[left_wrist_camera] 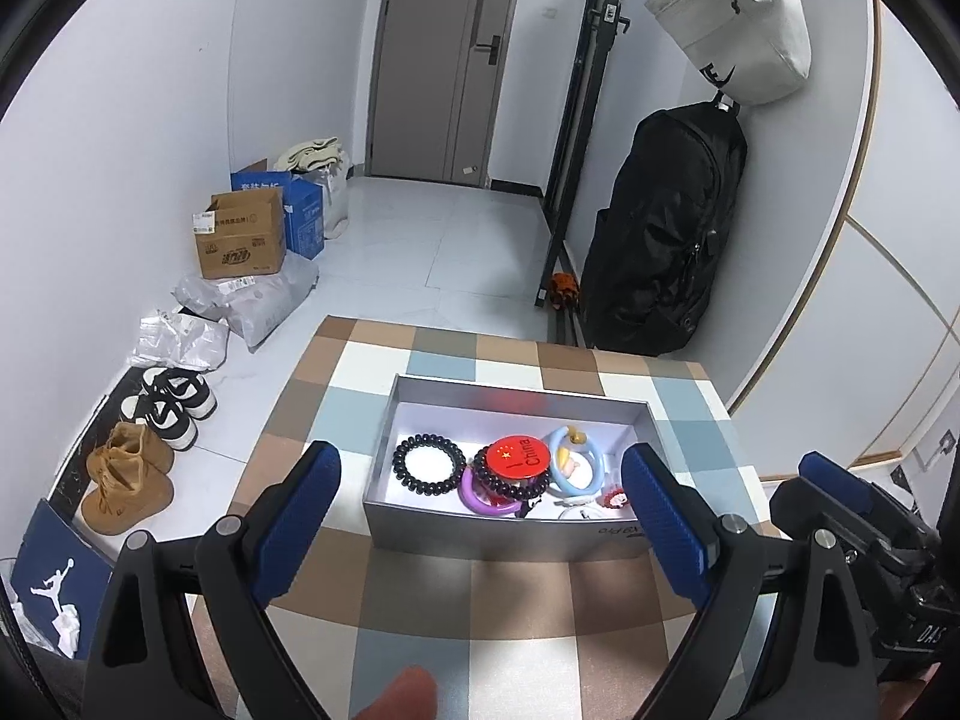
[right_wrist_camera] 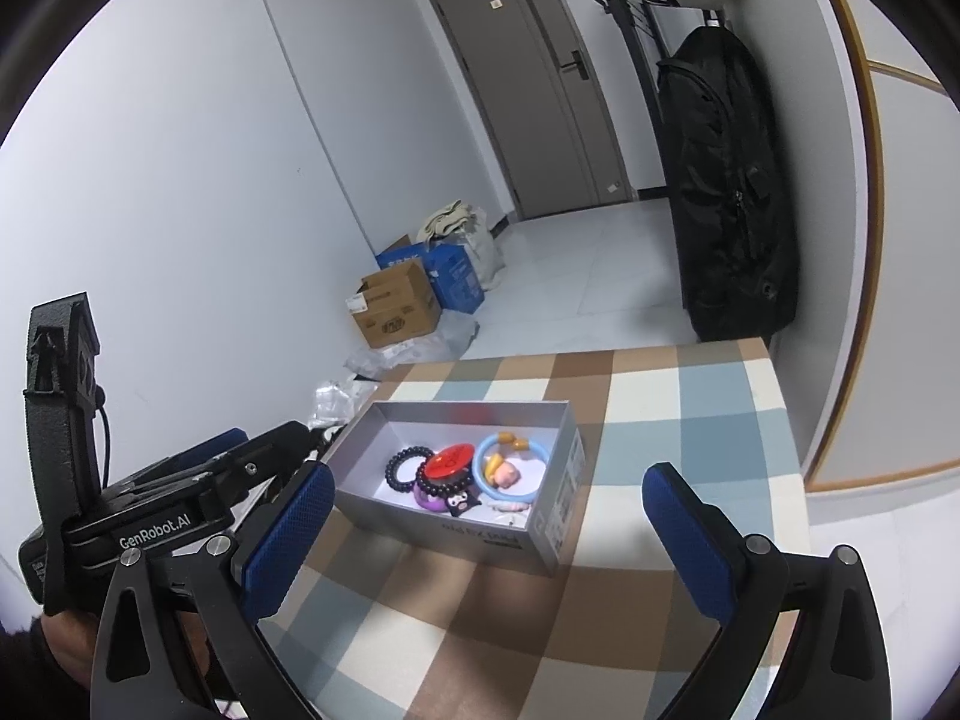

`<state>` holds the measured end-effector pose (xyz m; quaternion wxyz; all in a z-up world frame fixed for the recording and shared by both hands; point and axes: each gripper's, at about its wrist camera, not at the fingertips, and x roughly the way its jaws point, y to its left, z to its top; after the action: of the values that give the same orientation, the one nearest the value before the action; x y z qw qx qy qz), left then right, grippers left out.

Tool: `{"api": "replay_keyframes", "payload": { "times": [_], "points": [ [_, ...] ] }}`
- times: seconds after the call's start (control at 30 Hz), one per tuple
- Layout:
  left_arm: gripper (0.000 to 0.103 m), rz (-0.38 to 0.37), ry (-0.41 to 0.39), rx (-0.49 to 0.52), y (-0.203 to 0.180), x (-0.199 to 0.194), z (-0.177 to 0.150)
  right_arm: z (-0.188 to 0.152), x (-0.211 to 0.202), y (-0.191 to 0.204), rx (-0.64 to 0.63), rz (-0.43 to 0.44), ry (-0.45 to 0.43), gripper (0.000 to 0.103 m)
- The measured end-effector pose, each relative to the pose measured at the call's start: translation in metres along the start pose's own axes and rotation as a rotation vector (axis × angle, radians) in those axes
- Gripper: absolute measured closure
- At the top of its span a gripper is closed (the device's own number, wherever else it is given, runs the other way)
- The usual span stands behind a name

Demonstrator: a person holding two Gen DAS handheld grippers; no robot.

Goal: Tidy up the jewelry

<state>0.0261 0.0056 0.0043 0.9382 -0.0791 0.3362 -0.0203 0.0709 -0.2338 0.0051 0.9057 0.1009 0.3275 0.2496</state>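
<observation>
Jewelry [left_wrist_camera: 510, 468] fills the box [left_wrist_camera: 480, 531]; both tongs [left_wrist_camera: 480, 516] [right_wrist_camera: 486, 531] hover spread, empty, near its edge.

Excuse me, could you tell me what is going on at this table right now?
A person holds a hand-held gripper in each hand over a checked tablecloth. The left hand-held gripper and the right hand-held gripper are both open and empty, short of the grey box. In the box lie a black bead bracelet, a red badge, a purple ring and a blue ring. Nothing is gripped.
</observation>
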Motion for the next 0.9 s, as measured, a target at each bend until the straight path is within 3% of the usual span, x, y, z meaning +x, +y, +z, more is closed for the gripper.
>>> {"api": "replay_keyframes", "payload": {
  "times": [0.9],
  "points": [
    [0.011, -0.017, -0.001, 0.014, -0.0062, 0.0, -0.0034, 0.0003, -0.0036, -0.0024, 0.01, -0.007, 0.004, 0.0]
  ]
}}
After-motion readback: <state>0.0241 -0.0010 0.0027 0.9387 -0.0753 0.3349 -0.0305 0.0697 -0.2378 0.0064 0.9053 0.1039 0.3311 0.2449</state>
